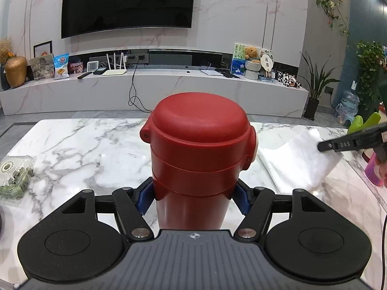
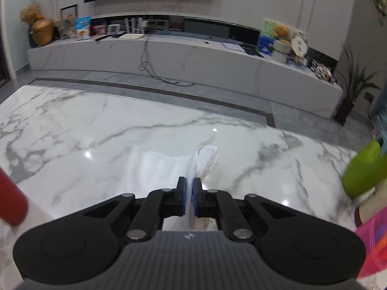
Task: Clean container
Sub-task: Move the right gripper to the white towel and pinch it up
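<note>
Currently: left gripper (image 1: 193, 199) clamps red flask (image 1: 198, 149), frame centre; right gripper (image 2: 189, 193) pinches white tissue (image 2: 169, 166) off table (image 2: 96, 120). Next: bring tissue to flask, wipe.

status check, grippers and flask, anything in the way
Left gripper shut on red flask, upright, lid on. Right gripper shut on white wipe, part-lifted off table. Nothing between them.

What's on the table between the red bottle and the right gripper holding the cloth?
Only bare marble table and the white cloth itself, seen in the left wrist view.
</note>
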